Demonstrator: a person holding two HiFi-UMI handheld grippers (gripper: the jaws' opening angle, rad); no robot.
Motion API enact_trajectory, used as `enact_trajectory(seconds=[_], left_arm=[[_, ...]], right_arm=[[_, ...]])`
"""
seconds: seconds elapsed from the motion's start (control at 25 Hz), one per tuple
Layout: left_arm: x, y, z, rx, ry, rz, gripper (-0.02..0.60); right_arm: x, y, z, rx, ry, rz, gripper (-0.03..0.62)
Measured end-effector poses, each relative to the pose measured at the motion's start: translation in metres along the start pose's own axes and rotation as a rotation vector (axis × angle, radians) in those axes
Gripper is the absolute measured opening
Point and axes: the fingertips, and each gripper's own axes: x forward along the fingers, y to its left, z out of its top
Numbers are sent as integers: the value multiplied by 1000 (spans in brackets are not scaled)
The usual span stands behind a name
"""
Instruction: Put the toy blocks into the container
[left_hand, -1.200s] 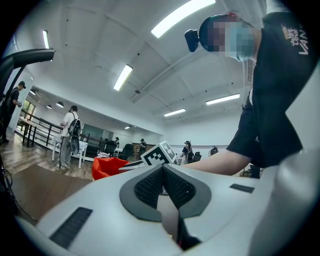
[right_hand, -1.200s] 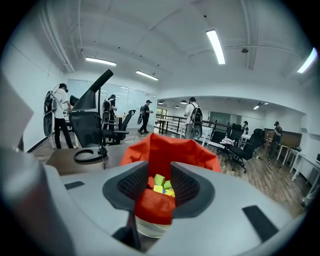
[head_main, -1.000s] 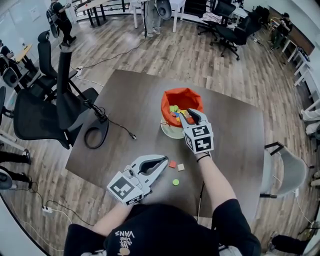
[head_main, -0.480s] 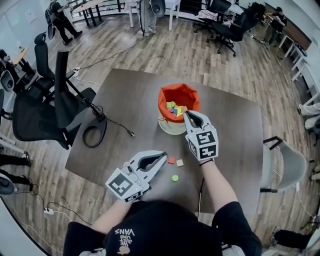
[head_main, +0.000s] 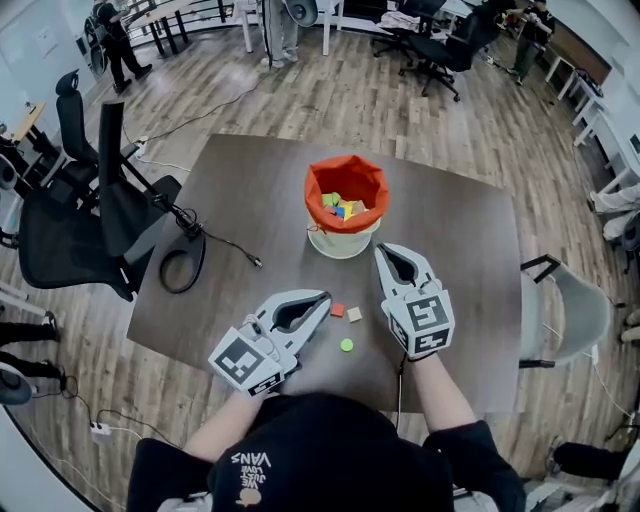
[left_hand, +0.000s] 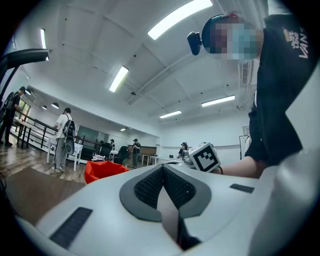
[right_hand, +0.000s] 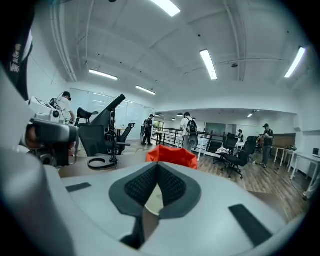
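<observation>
Near the table (head_main: 470, 240) edge, blocks (head_main: 339, 310) between left tongs (head_main: 325, 298) (together, empty) and right tongs (head_main: 384, 250), just closed empty.

3 loose blocks (head_main: 337, 310) (head_main: 354, 314) (head_main: 346, 345) on tbl (head_main: 470, 260), 1 container (head_main: 345, 185), 2 hand-held grippers (head_main: 326, 296) (head_main: 380, 248)

Blocks (head_main: 342, 208) in container (head_main: 318, 188) are partly hidden by its rim; table (head_main: 240, 215) near edge is covered by the head (head_main: 320, 450).

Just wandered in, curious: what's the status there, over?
Left tool shut, empty; right tool just closed, empty. Red block, tan block, green block on table; more blocks in orange container. Nothing in the way.
</observation>
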Motion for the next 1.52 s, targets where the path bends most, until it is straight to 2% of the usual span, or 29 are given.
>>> enact_trajectory(seconds=[0.68,1.04,1.52], left_arm=[[5,-7,4,-10,-11,-8,11],[2,-8,-1,2,14,24,11],[-1,-12,5,0,-24,27,11]], right_arm=[[-72,31,-13,74,-12,-34,18],[-78,42,-19,74,-8,-20,18],[-80,46,-10,67,-30,-17,18]])
